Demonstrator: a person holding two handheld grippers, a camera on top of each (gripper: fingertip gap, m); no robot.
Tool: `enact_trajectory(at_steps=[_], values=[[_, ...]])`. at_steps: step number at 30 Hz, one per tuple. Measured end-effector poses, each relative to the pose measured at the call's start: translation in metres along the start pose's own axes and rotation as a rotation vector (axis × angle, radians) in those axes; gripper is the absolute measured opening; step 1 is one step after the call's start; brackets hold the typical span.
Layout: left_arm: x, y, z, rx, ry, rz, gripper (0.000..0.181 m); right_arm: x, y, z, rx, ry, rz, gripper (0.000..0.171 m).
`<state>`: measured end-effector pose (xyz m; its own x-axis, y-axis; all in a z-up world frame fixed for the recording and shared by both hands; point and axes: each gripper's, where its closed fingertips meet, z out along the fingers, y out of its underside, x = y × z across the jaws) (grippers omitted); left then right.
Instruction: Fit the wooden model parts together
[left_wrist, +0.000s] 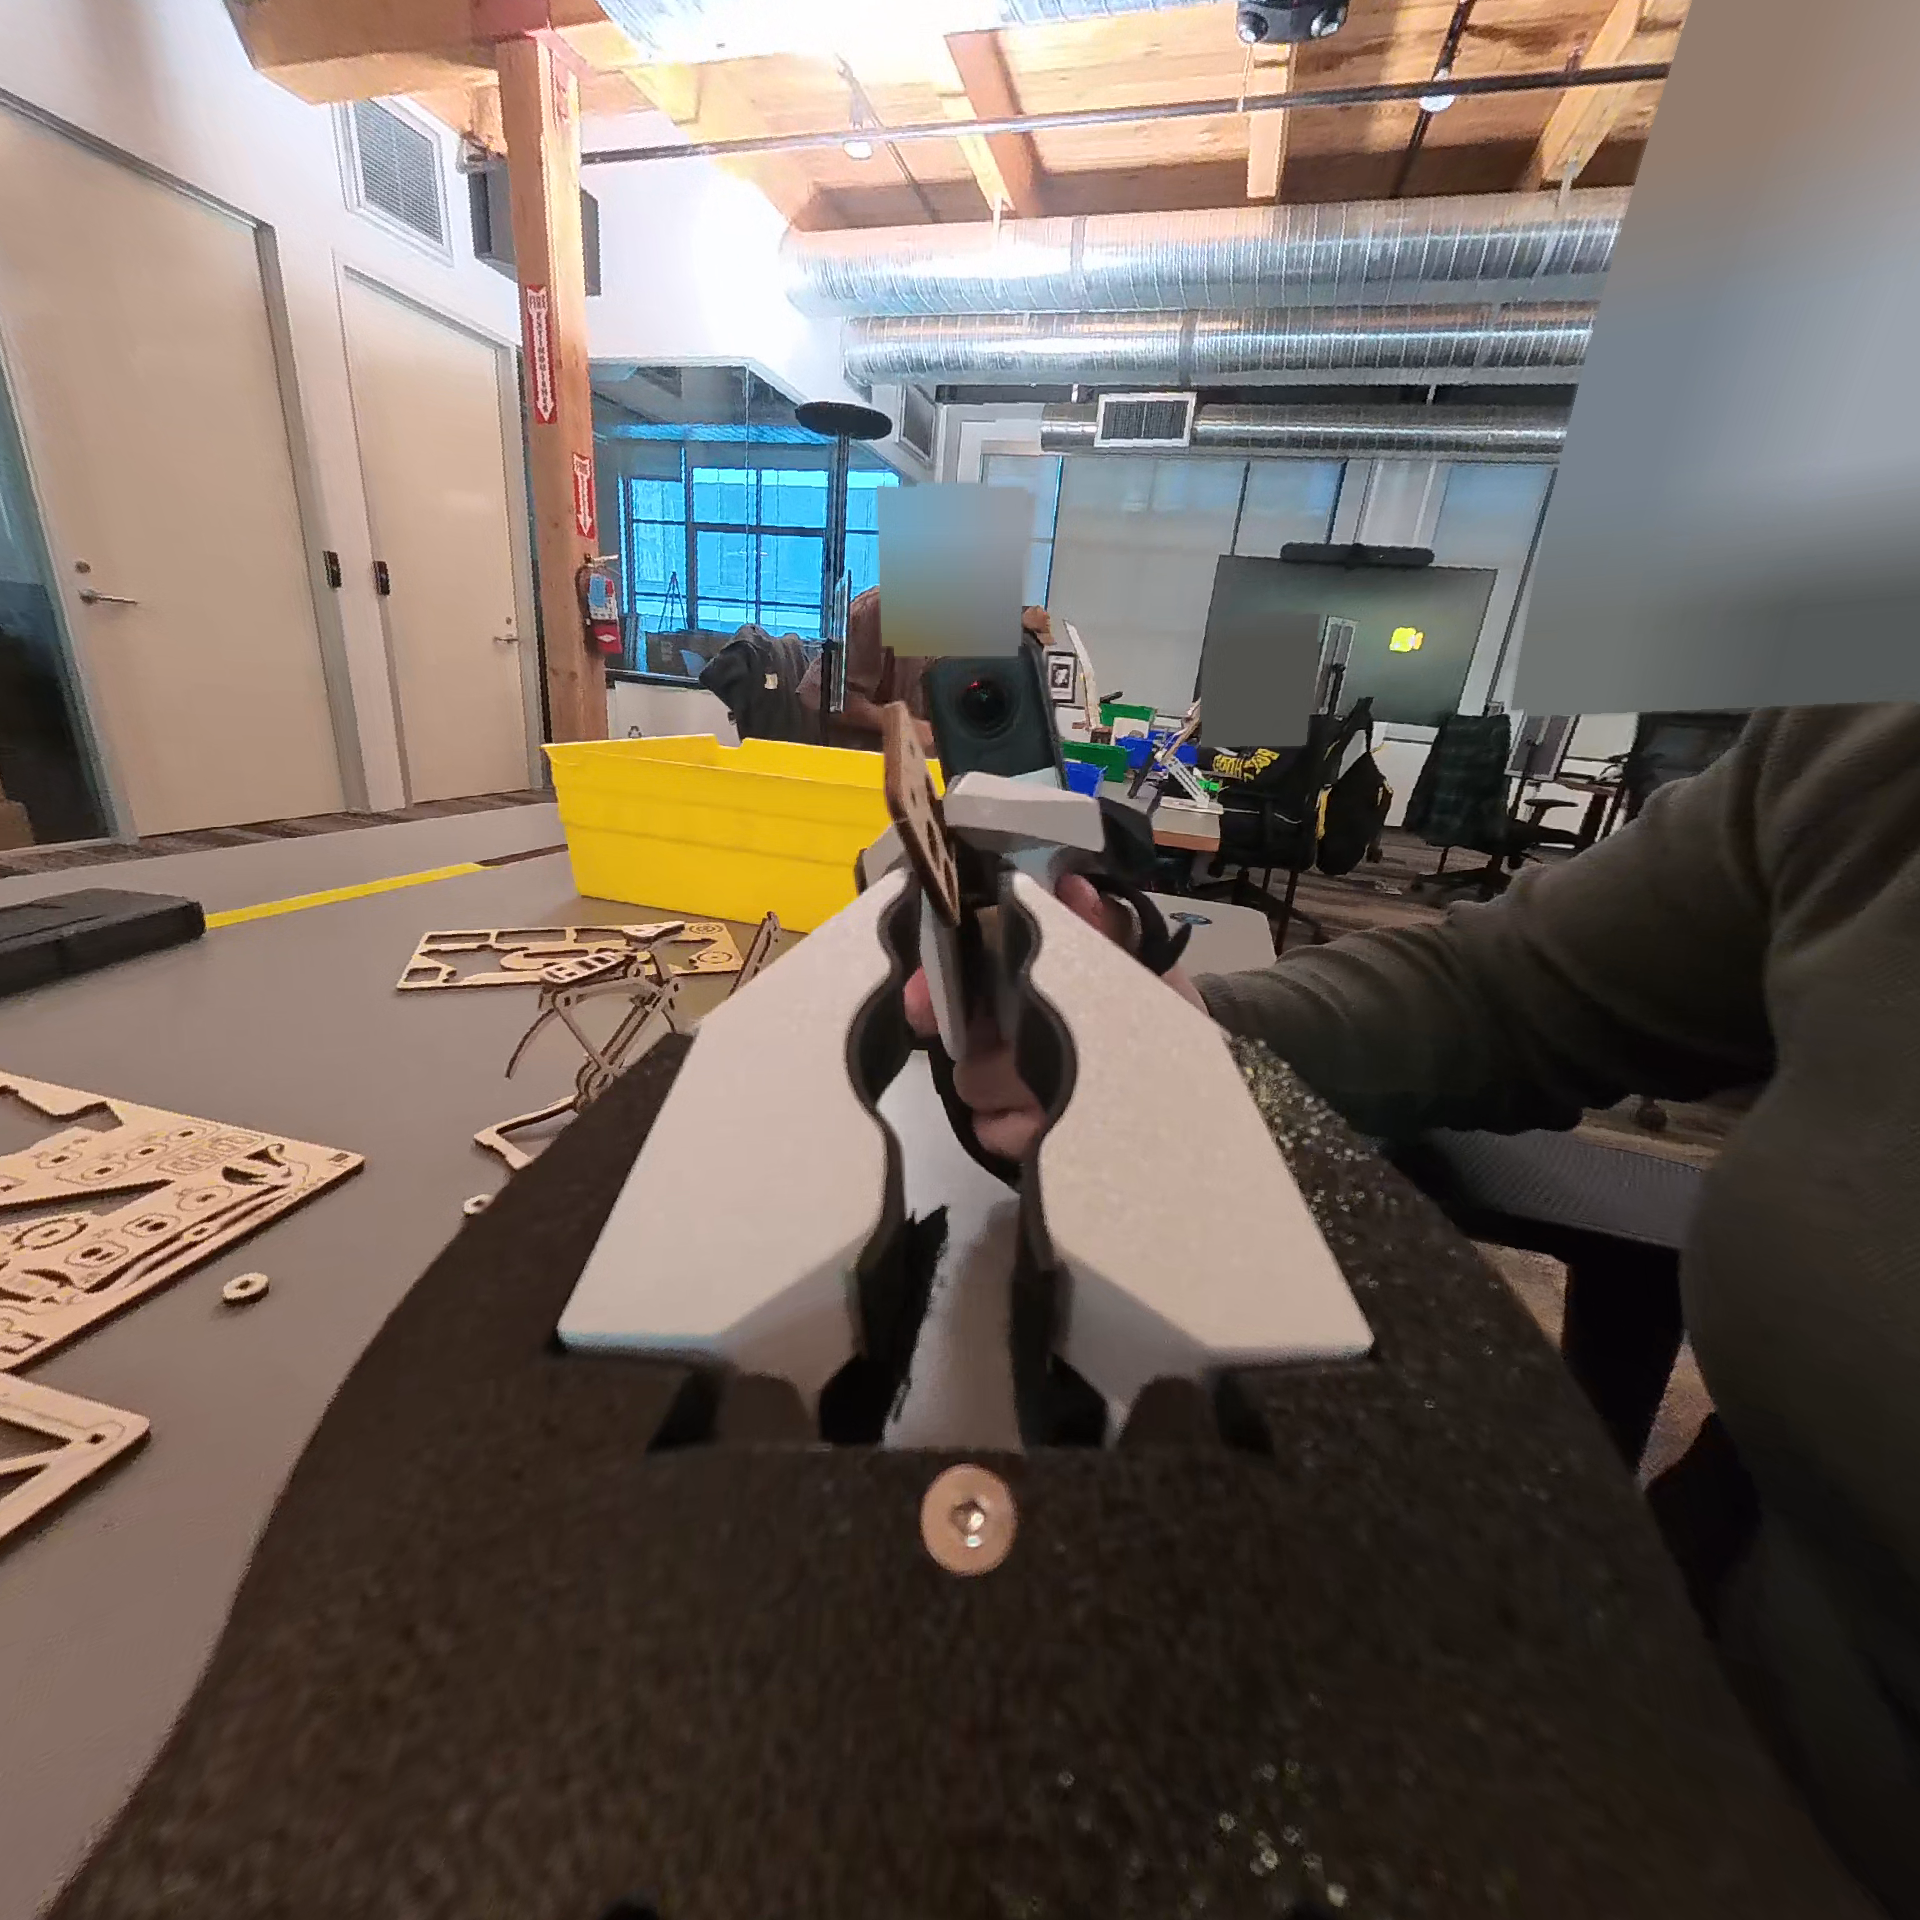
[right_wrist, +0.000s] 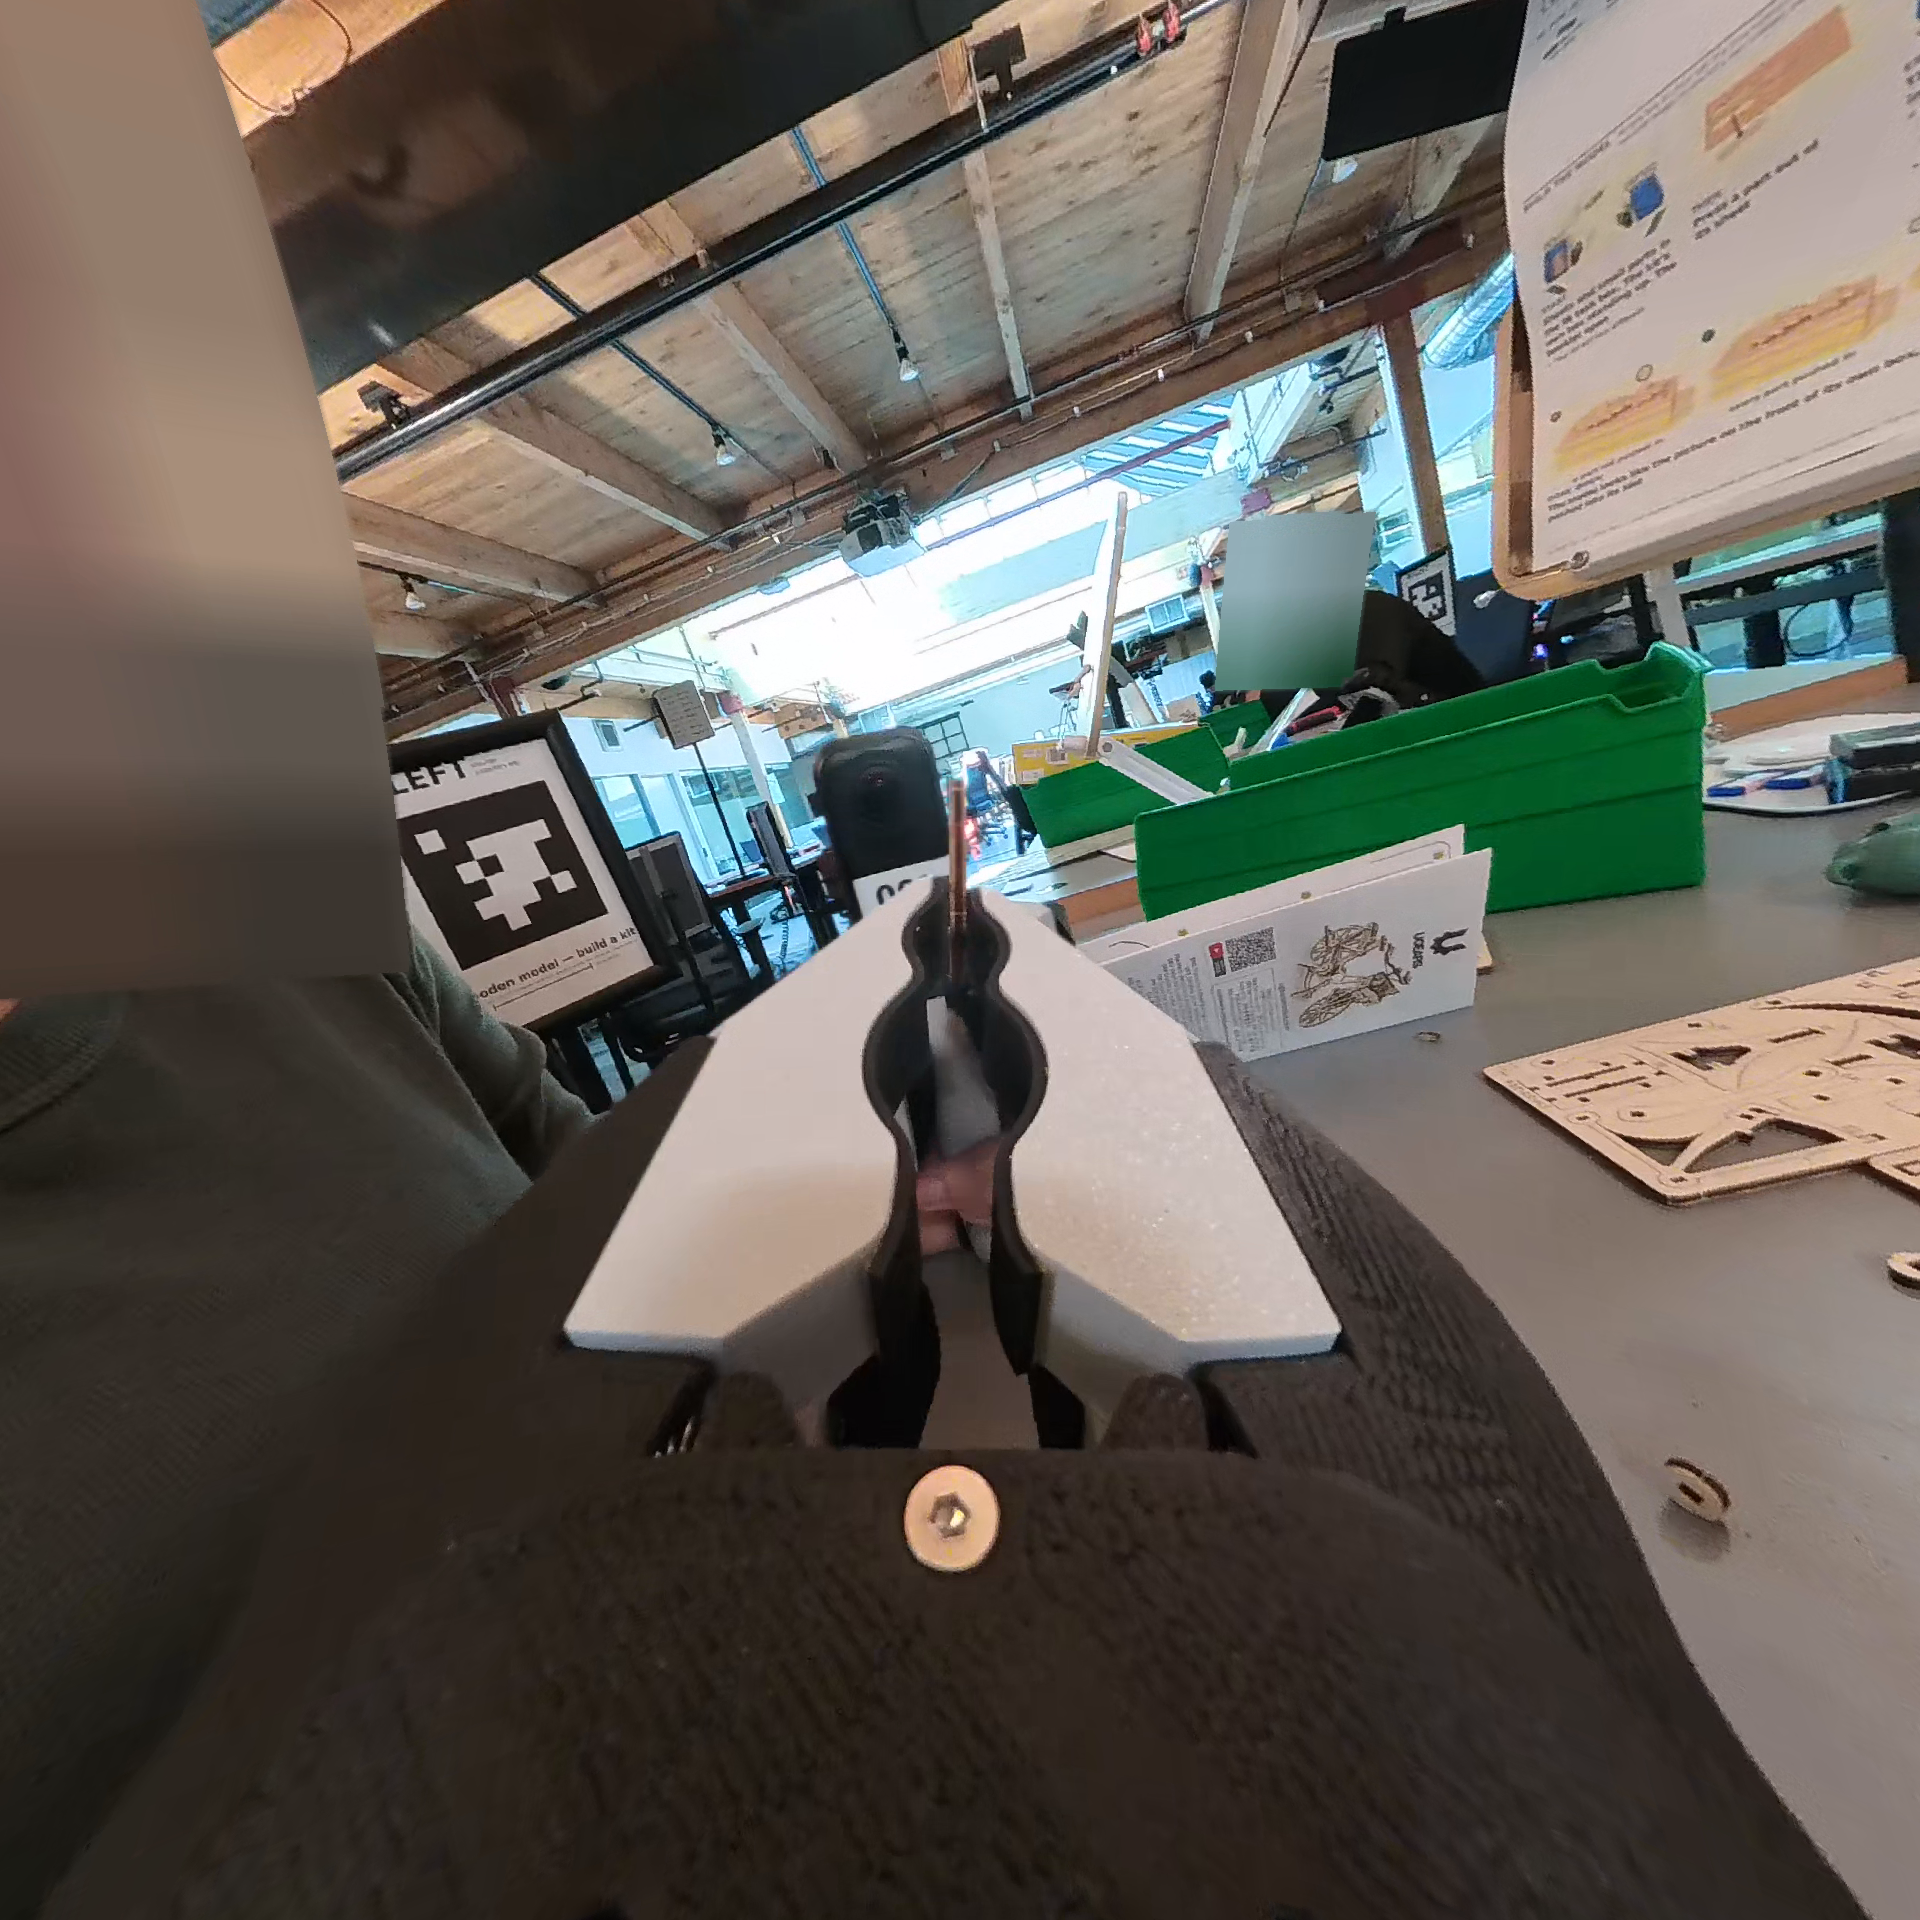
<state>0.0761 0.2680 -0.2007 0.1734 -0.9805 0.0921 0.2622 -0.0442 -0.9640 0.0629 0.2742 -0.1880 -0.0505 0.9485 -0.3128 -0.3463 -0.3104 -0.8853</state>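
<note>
Both grippers are raised above the grey table and face each other tip to tip. My right gripper is shut on a thin wooden part, seen edge-on and sticking out past its tips. In the left wrist view the same part is a small plate with holes, tilted, in front of the right gripper's white fingers. My left gripper has its jaws close together, with the plate's lower end at its tips. I cannot tell whether it grips the plate.
Punched wooden sheets and a partly built model lie on the table. A yellow bin, a green bin, a leaflet and loose small discs are nearby. A person's sleeve is at the right. Both grippers' tips are close together, under 4 cm apart.
</note>
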Motion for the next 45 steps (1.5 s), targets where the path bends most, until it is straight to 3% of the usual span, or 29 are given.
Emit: enact_trajectory(at_steps=[7,10,14,18,20,23,27,30,32,45], values=[[-0.007,0.000,0.000,0.010,-0.017,-0.058,0.005,0.002,0.004,0.000,-0.008,0.003,0.016,0.000],[-0.007,0.002,0.000,-0.012,-0.031,-0.036,0.000,0.005,0.004,-0.001,-0.046,0.063,-0.080,0.004],[-0.013,0.020,0.000,-0.128,-0.070,-0.043,0.000,0.017,0.001,-0.008,-0.138,0.192,-0.269,0.024],[-0.012,0.037,0.004,-0.250,-0.073,-0.015,0.000,0.018,0.011,-0.016,-0.306,0.183,-0.363,0.014],[-0.010,0.040,0.006,-0.275,-0.055,-0.023,0.000,0.014,0.017,-0.018,-0.362,0.141,-0.359,0.004],[-0.006,0.043,0.006,-0.298,-0.014,-0.042,0.000,0.011,0.022,-0.020,-0.393,0.099,-0.307,0.003],[-0.009,0.039,0.006,-0.265,0.001,-0.099,0.003,0.010,0.019,-0.017,-0.336,0.094,-0.227,0.001],[-0.014,0.032,0.004,-0.211,-0.047,-0.067,0.022,0.007,0.013,-0.012,-0.233,0.047,-0.097,0.001],[-0.013,0.032,0.005,-0.210,-0.037,-0.078,0.024,0.008,0.013,-0.010,-0.191,0.023,-0.033,0.001],[-0.003,0.017,0.004,-0.110,0.046,-0.133,0.000,0.004,0.006,-0.009,-0.112,-0.019,-0.026,0.001]])
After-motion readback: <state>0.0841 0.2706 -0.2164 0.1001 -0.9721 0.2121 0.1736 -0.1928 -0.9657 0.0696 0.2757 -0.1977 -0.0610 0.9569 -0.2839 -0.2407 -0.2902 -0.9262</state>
